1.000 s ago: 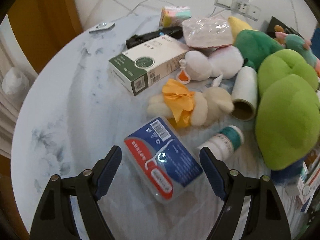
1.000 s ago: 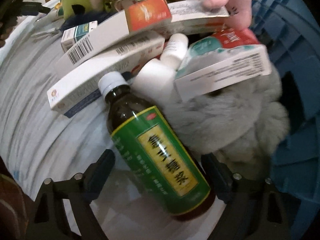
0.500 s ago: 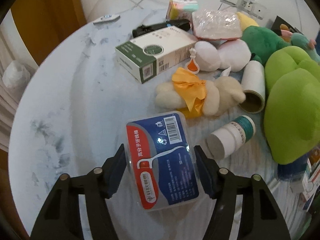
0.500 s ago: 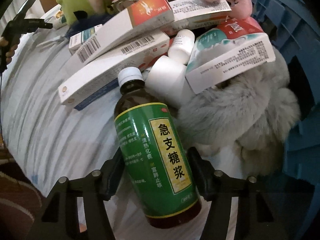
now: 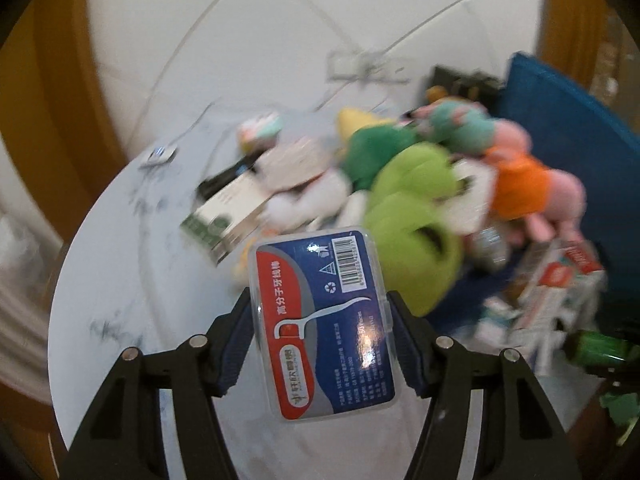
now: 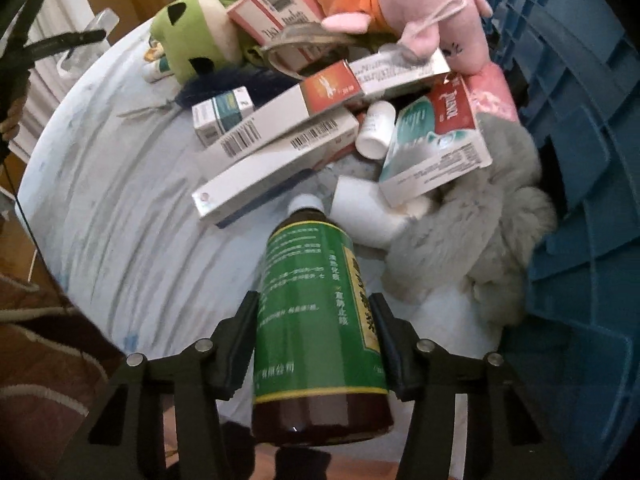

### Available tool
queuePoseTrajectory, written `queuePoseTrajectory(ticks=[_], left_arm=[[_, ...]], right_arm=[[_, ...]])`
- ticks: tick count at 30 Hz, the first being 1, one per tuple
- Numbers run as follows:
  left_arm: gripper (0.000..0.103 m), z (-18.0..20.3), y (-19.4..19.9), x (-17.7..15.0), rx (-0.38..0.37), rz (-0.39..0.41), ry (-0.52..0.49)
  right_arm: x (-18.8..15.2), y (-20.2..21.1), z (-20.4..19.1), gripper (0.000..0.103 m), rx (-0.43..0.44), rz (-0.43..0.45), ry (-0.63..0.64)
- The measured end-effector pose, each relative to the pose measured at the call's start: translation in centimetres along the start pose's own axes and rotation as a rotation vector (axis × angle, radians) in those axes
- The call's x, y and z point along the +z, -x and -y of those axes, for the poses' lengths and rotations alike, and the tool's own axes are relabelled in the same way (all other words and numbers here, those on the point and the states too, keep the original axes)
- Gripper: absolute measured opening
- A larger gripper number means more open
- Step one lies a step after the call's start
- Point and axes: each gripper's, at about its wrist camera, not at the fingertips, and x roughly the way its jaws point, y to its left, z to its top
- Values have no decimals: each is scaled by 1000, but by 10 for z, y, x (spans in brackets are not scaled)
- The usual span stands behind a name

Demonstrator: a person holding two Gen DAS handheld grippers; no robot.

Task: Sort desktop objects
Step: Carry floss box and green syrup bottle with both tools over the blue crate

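Note:
A clear floss-pick box [image 5: 324,344] with a blue and red label hangs above the round white table [image 5: 132,280], my left gripper [image 5: 320,304] shut on its two long sides. A brown syrup bottle [image 6: 308,264] with a green label and white cap sits between the pads of my right gripper [image 6: 313,308]. Those jaws are closing and press on the bottle's sides, and the bottle is raised off the table [image 6: 120,208], cap pointing away. The same bottle [image 5: 596,348] shows at the lower right of the left wrist view.
A pile of medicine boxes [image 6: 280,136], white bottles [image 6: 360,208], a grey plush [image 6: 480,240], a pink plush [image 6: 424,4] and a green plush [image 5: 412,216] covers the table's right half. A blue crate [image 6: 580,168] stands at the right. A green-and-white box [image 5: 228,216] lies further left.
The left gripper closed on the floss box and lifted it high off the table, tilting up. The right gripper closed on the syrup bottle and raised it.

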Motion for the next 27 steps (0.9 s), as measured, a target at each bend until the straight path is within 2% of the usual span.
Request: queuePoseTrajectory(ticks=[3,11,17,22,27], left_arm=[[62,22,26,17,-55,52,-43],[62,70,66,47,-205,154,-155],[62,119,81,70,-284,191,-241],[62,163,92,90,-312,234,-300],[62,204,91,112,-344,245,-319]], right_arm=[[-4,26,7,52,8,2,-10],[3,28,-11,51,14,27,-11],[9,83,-12,51,31,96,-8],[17,138,-4,51,33,176,-30],[20,202,12,51,43,268,-56]])
